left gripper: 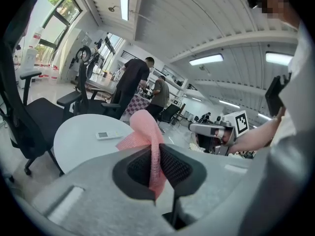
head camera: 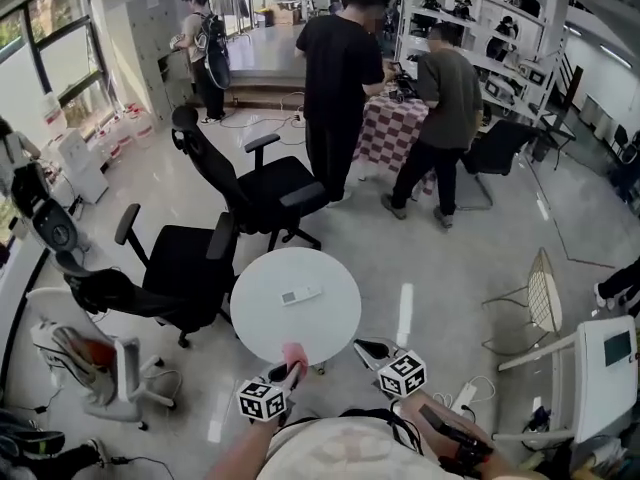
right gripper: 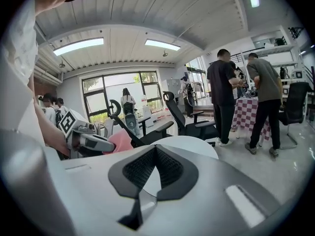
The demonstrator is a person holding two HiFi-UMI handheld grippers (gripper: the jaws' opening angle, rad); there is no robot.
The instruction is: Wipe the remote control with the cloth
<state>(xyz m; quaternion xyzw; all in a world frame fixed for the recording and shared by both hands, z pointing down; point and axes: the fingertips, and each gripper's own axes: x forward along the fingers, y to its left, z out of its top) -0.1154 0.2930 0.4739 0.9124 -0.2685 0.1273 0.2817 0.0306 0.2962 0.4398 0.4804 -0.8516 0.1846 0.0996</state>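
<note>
As the left gripper [left gripper: 155, 167] clamped the cloth [left gripper: 145, 131] and the right gripper [right gripper: 155, 168] sat closed and empty, the remote [left gripper: 107, 135] probably wanted bracing before gentle lengthwise strokes.

Glossy grey floor [head camera: 420, 238] — black office chairs [head camera: 270, 193] beside round white table [head camera: 330, 328]; windows [head camera: 60, 43] at left, strip lights [right gripper: 78, 45] overhead.

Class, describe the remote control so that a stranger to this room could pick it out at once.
Find the round white table beside the black office chairs. Near its middle lies a small, flat, white remote control, the only thing lying on it; the pink cloth is gripped in the left tongs.
</note>
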